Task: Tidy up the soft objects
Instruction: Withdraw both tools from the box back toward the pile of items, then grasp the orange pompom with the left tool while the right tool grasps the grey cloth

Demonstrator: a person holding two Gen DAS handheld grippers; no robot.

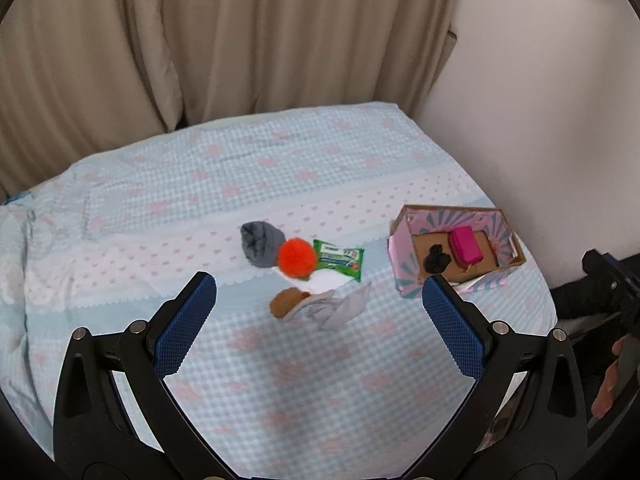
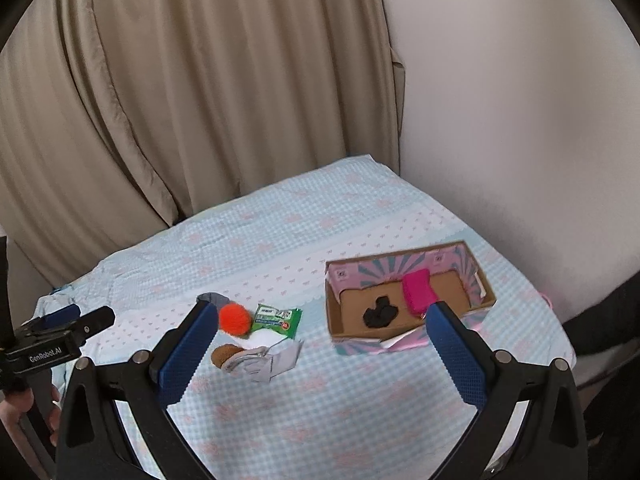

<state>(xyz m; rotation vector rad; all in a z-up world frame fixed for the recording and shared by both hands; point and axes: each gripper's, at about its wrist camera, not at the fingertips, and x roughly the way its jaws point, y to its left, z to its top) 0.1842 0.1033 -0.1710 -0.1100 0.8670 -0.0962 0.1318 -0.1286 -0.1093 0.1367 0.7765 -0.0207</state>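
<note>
Both held up over the bed (image 1: 320, 380), nothing in either. Left gripper (image 1: 319, 308): fingers spread wide. Right gripper (image 2: 322, 338): fingers spread wide too. In the middle of the bed, one little pile: gray sock (image 1: 260, 242) far left, touching fuzzy orange ball (image 1: 296, 258), green wipes pack (image 1: 340, 259) just right of it, brown soft thing (image 1: 285, 301) and pale cloth (image 1: 340, 307) nearer. To the right, an open pink box (image 2: 476, 276) with a black soft thing (image 2: 380, 312) and a pink pouch (image 2: 418, 291) inside.
</note>
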